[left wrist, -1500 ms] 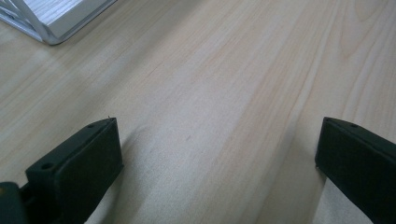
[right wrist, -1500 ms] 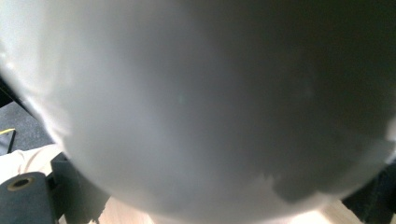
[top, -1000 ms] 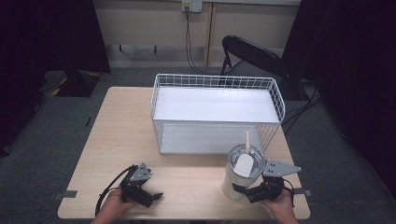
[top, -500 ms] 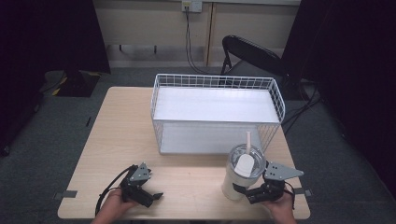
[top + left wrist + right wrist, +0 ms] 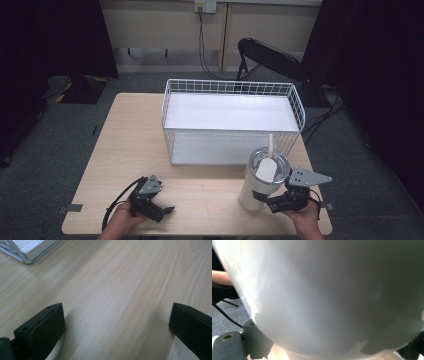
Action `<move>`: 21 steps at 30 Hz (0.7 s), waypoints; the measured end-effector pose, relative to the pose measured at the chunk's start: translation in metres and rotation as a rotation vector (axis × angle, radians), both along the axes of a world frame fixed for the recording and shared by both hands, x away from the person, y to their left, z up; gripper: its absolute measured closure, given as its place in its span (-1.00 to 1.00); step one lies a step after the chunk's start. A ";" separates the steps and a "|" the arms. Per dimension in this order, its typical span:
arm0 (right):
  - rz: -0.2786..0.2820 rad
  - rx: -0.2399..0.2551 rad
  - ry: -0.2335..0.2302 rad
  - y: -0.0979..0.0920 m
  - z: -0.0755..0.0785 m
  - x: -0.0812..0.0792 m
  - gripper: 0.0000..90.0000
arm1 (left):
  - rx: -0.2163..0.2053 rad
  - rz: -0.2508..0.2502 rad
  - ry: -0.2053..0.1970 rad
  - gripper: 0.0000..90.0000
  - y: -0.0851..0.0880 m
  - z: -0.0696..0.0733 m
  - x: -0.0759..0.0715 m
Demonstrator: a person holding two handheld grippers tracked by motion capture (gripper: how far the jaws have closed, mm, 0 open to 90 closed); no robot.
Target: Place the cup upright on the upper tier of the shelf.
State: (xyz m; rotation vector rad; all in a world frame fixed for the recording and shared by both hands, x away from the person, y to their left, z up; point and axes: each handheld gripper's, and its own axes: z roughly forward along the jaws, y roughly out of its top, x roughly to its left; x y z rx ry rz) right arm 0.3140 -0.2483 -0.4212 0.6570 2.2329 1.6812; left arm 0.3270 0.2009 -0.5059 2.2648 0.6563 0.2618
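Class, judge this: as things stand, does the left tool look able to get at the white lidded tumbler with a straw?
Probably yes: bare wooden table lies between the open left tool and the white lidded tumbler, though the right tool already grips its far side.

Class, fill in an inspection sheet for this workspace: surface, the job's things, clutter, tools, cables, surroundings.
Surface: light wooden table, bare in front of the left tool.
Job's things: white tumbler with clear lid and straw, upright near the front right edge; white wire basket behind it, nothing inside.
Clutter: nothing seen.
Tools: right tool at the tumbler's lower side, which sits between its jaws in the right gripper view; grip not confirmed. Left tool open, low over the table, holding nothing.
Cables: black cable loops from the left tool; cords hang from a wall outlet.
Surroundings: black folding chair behind the table, grey carpet, dark curtains.
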 end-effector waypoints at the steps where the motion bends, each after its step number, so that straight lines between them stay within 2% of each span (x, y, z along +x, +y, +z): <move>1: 0.001 -0.003 0.000 0.000 0.003 0.001 -0.79 | 0.000 0.000 0.000 -1.00 0.000 0.000 0.000; 7: -0.003 0.002 0.000 -0.001 0.019 0.005 -0.79 | 0.000 0.000 0.001 -1.00 0.000 0.000 0.000; 21: -0.016 0.029 0.026 0.000 0.042 0.020 -0.79 | 0.000 0.000 0.000 -1.00 0.000 0.000 0.000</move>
